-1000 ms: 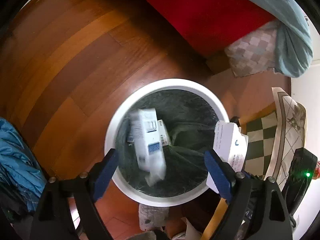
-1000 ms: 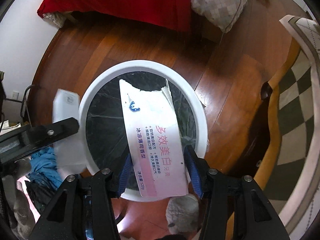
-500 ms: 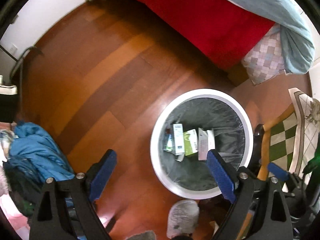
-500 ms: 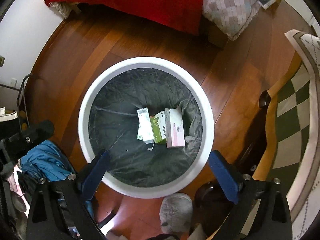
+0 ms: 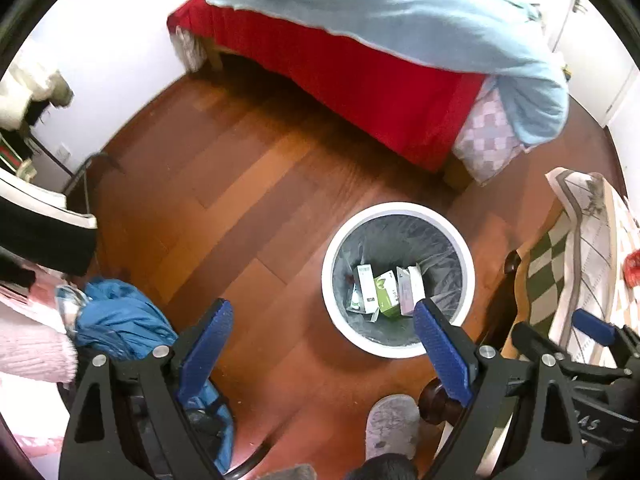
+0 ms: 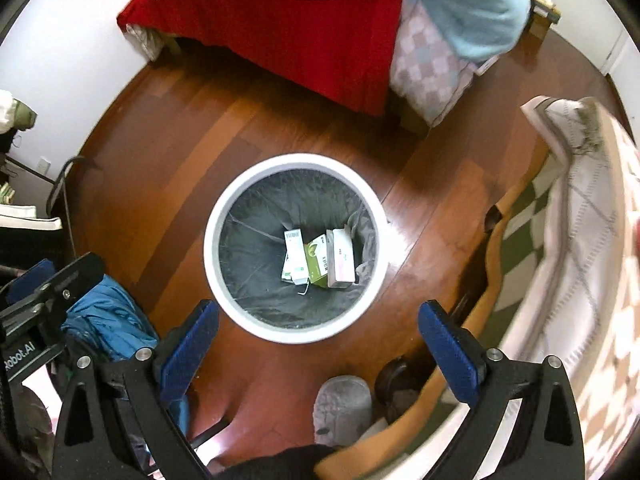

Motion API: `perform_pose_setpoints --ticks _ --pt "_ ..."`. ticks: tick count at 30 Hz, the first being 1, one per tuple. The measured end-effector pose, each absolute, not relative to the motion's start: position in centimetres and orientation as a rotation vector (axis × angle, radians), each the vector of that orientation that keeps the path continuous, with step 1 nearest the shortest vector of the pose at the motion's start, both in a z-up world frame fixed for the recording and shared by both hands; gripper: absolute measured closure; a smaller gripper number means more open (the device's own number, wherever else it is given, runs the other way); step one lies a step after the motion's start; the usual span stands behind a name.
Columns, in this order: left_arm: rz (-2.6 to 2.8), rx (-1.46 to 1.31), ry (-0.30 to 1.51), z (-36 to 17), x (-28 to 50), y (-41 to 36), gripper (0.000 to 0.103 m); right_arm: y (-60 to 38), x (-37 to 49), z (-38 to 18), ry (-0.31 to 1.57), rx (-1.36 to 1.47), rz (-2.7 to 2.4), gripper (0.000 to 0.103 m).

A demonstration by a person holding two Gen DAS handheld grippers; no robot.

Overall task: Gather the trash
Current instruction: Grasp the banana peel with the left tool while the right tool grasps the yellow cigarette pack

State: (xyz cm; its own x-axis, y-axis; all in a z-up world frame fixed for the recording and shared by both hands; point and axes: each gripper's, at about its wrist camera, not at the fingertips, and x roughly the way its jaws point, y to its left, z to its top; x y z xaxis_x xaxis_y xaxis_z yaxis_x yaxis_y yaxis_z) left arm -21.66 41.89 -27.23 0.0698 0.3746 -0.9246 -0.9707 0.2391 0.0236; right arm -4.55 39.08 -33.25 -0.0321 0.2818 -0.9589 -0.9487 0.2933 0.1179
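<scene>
A white round bin [image 5: 329,276] with a grey liner stands on the wooden floor. At its bottom lie a white box [image 5: 366,286], a green box [image 5: 386,292] and a pink-and-white box [image 5: 410,288]. My left gripper [image 5: 321,306] hangs high above the floor, left of the bin, open and empty. In the right wrist view the bin [image 6: 292,160] sits just ahead of my right gripper [image 6: 318,306], which is also open with nothing between its blue pads. The same white box [image 6: 294,256], green box [image 6: 316,260] and pink-and-white box [image 6: 340,258] show inside.
A bed with a red cover [image 5: 360,80] and a light blue blanket [image 5: 380,8] fills the far side. A blue garment heap [image 5: 116,320] lies at the left. A grey slipper [image 6: 340,404], a dark wooden leg [image 5: 434,398] and a checked cloth [image 6: 520,216] are at the right.
Both grippers have risen well above the bin. The right one opened and let go of the pink-and-white box, which now lies in the bin beside the white box that was falling.
</scene>
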Motion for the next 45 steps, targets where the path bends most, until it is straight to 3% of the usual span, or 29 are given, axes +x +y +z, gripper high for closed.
perform_pose_setpoints --ticks 11,19,25,35,37,40,41,42,45 --pt "1.211 -0.602 0.909 -17.9 -20.2 34.1 0.011 29.6 -2.3 -21.9 1.115 -0.513 1.189 0.002" --pt "1.033 -0.554 0.862 -15.4 -11.7 26.2 0.011 17.2 4.9 -16.7 1.097 -0.293 1.082 0.002" --pt "0.813 -0.587 0.956 -18.8 -1.6 19.4 0.011 5.9 13.4 -17.0 1.122 -0.206 0.869 0.002" --pt "0.599 -0.92 1.185 -31.7 10.7 10.7 0.013 -11.0 28.6 -23.8 1.248 -0.046 0.429 0.002" --pt "0.614 -0.967 1.203 -33.2 11.5 10.0 0.031 -12.9 31.0 -25.9 1.279 -0.013 0.371 0.002" --pt "0.664 -0.969 1.195 -33.9 11.6 9.1 0.049 -13.8 33.6 -28.8 1.312 0.035 0.308 0.002" --pt "0.678 -0.948 1.174 -33.7 11.7 8.9 0.059 -13.7 34.2 -29.5 1.319 0.045 0.3 0.002" --pt "0.687 -0.922 1.173 -33.6 11.9 8.7 0.079 -13.4 34.9 -30.4 1.331 0.051 0.287 0.002" --pt "0.703 -0.892 1.18 -33.7 11.9 8.6 0.089 -12.1 36.1 -32.3 1.35 0.052 0.266 0.002"
